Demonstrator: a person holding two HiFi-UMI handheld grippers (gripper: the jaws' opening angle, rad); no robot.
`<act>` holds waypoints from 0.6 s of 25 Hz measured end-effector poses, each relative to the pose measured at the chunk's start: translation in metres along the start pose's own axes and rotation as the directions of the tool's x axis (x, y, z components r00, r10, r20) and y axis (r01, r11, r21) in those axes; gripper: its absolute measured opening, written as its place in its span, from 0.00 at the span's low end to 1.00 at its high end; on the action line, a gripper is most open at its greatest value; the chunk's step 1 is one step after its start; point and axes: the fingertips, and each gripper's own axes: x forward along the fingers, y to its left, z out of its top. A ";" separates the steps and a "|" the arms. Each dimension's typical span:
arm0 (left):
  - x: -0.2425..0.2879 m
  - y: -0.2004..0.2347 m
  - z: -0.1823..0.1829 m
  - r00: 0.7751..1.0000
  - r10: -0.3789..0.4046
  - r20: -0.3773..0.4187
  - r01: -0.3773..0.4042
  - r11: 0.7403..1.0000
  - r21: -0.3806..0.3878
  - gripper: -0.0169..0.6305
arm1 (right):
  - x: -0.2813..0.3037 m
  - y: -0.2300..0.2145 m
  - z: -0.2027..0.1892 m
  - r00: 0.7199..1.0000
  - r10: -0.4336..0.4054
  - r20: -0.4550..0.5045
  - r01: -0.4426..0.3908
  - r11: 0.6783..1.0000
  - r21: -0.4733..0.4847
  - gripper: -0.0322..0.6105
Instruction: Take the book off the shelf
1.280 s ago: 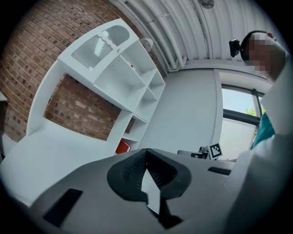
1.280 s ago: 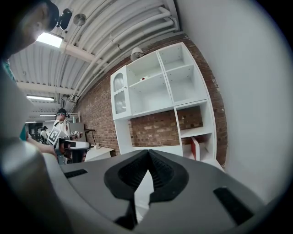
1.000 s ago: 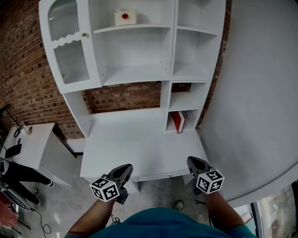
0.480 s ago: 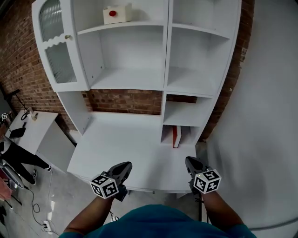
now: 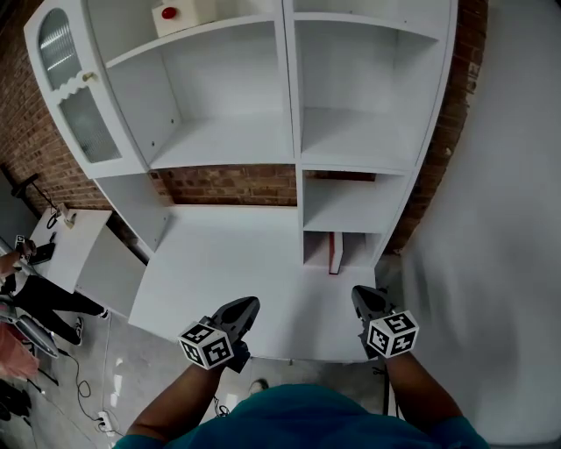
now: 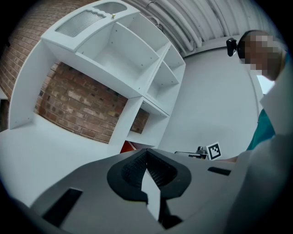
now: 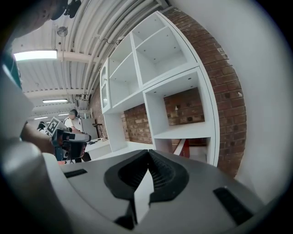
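Observation:
A red book (image 5: 334, 253) leans upright in the lowest right cubby of the white shelf unit (image 5: 294, 167). In the right gripper view the book (image 7: 183, 147) shows as a red slanted edge inside that cubby; in the left gripper view only a red sliver of the book (image 6: 128, 147) shows. My left gripper (image 5: 248, 304) hangs over the desk's front edge, shut and empty (image 6: 146, 150). My right gripper (image 5: 359, 294) hovers over the desk's front right corner, short of the book's cubby, also shut with nothing in it (image 7: 148, 151).
The white desk top (image 5: 219, 263) spreads under the shelves. A glass cabinet door (image 5: 66, 96) stands at the upper left, and a white box with a red button (image 5: 175, 13) sits on a high shelf. A low side table (image 5: 66, 241) and a person (image 5: 17, 289) are at left; a grey wall (image 5: 508, 175) at right.
Both grippers have moved forward, from short of the desk to over its front edge. The shelf unit and the book's cubby now sit nearer and larger in view. Jaws unchanged.

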 end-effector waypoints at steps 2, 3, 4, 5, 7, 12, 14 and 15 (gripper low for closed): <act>0.005 0.006 0.000 1.000 -0.024 -0.011 0.024 1.000 0.006 0.04 | 0.004 0.000 -0.001 1.000 -0.019 0.004 0.019 1.000 0.001 0.08; 0.007 0.008 -0.002 0.999 -0.037 -0.019 0.037 0.999 0.005 0.04 | 0.004 0.000 -0.003 1.000 -0.031 0.005 0.031 1.000 0.002 0.08; 0.008 0.011 -0.003 0.998 -0.050 -0.027 0.050 0.999 0.002 0.04 | 0.004 0.001 -0.004 0.999 -0.045 0.006 0.045 0.999 0.004 0.08; 0.008 0.013 -0.004 0.997 -0.062 -0.036 0.062 0.998 -0.002 0.04 | 0.004 0.002 -0.004 0.998 -0.057 0.009 0.057 0.998 0.008 0.08; 0.009 0.016 -0.003 0.995 -0.083 -0.050 0.083 0.997 -0.004 0.04 | 0.004 0.005 -0.003 0.997 -0.072 0.020 0.072 0.997 0.013 0.09; 0.012 0.026 0.004 0.992 -0.110 -0.055 0.110 0.994 -0.008 0.04 | 0.015 0.012 -0.003 0.997 -0.080 0.006 0.080 0.997 -0.014 0.48; 0.013 0.029 0.003 0.992 -0.114 -0.062 0.113 0.993 -0.010 0.04 | 0.021 0.011 -0.007 0.995 -0.098 -0.010 0.097 0.995 -0.034 0.49; 0.014 0.031 0.002 0.991 -0.114 -0.066 0.113 0.993 -0.012 0.04 | 0.025 0.009 -0.009 0.994 -0.107 -0.015 0.107 0.994 -0.037 0.49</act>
